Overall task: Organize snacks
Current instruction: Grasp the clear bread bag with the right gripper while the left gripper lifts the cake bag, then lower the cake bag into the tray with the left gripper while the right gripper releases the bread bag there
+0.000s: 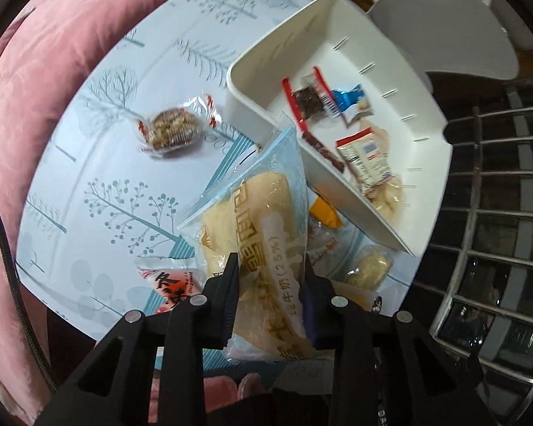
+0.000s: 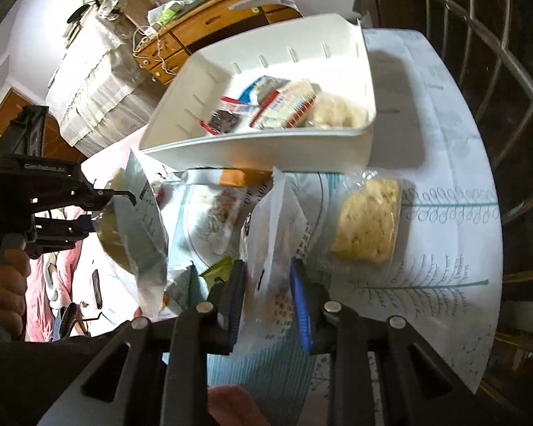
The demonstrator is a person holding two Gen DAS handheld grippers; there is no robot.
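Observation:
My left gripper [image 1: 270, 259] is shut on a pale bread packet with a light blue top [image 1: 263, 227], lifted off the table. In the right wrist view that same packet [image 2: 138, 220] hangs from the left gripper at the left. My right gripper [image 2: 266, 266] is shut on a clear white snack packet [image 2: 277, 248]. The white bin [image 1: 426, 142] [image 2: 259, 156] stands just beyond, holding several wrapped snacks [image 1: 312, 103] [image 2: 284, 110]. A round nut cake in clear wrap [image 1: 176, 127] lies alone on the cloth. A yellow square cake [image 2: 367, 227] [image 1: 367, 266] lies right of my right gripper.
The table wears a white cloth with blue tree prints [image 1: 124, 195] [image 2: 444, 248]. A pink cushion [image 1: 46, 71] borders it on the left, a metal rack [image 1: 497, 230] on the right. More packets [image 1: 170, 284] [image 2: 216, 213] lie near the bin. A wooden cabinet [image 2: 213, 25] stands behind.

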